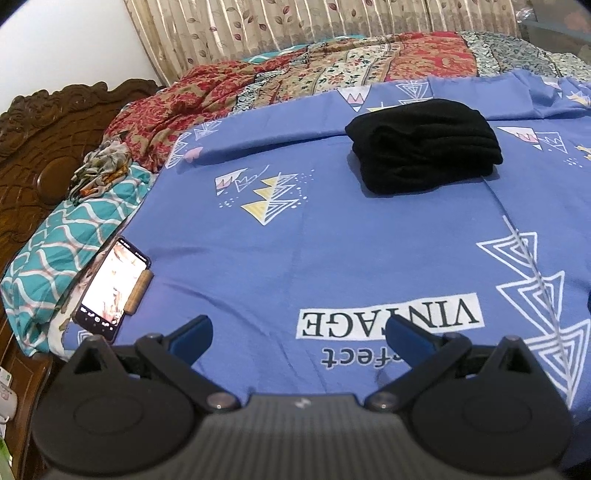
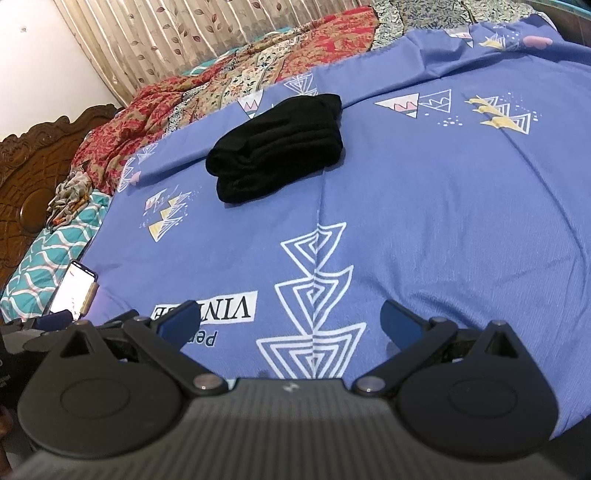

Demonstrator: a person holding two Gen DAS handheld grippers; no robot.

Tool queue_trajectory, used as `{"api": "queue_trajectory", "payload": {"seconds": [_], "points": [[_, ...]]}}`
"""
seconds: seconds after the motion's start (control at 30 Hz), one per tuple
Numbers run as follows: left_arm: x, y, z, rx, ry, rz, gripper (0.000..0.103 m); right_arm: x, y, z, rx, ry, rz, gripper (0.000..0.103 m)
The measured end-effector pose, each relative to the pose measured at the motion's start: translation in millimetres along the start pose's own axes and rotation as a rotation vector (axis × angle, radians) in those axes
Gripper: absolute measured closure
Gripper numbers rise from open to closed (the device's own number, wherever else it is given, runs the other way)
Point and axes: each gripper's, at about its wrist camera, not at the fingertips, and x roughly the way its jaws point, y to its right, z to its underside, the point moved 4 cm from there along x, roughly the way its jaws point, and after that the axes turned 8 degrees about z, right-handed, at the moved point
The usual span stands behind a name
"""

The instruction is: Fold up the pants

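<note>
The black pants (image 1: 424,146) lie folded into a compact stack on the blue printed bedsheet (image 1: 332,240), far ahead of both grippers. They also show in the right wrist view (image 2: 277,147), up and left of centre. My left gripper (image 1: 299,332) is open and empty, held low over the near part of the sheet by the "VINTAGE" print. My right gripper (image 2: 290,321) is open and empty, over the white triangle print on the sheet (image 2: 443,221). Neither gripper touches the pants.
A lit phone (image 1: 112,286) lies at the sheet's left edge, also in the right wrist view (image 2: 74,288). A teal patterned pillow (image 1: 62,243), a crumpled scarf (image 1: 99,170) and a carved wooden headboard (image 1: 40,140) stand left. A red floral quilt (image 1: 295,77) and curtains (image 1: 295,26) lie behind.
</note>
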Motion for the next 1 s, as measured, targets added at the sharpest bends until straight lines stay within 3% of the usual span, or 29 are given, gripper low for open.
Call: {"api": "queue_trajectory", "payload": {"seconds": [0.83,1.0], "points": [[5.1,2.6,3.0,-0.005,-0.035,0.029,0.000,2.2,1.9,-0.3,0.011,-0.010,0.000,0.000],[6.5,3.2,4.2,-0.019,-0.055,0.064,0.000,2.4,1.6,-0.3,0.010,-0.010,0.000,0.000]]}}
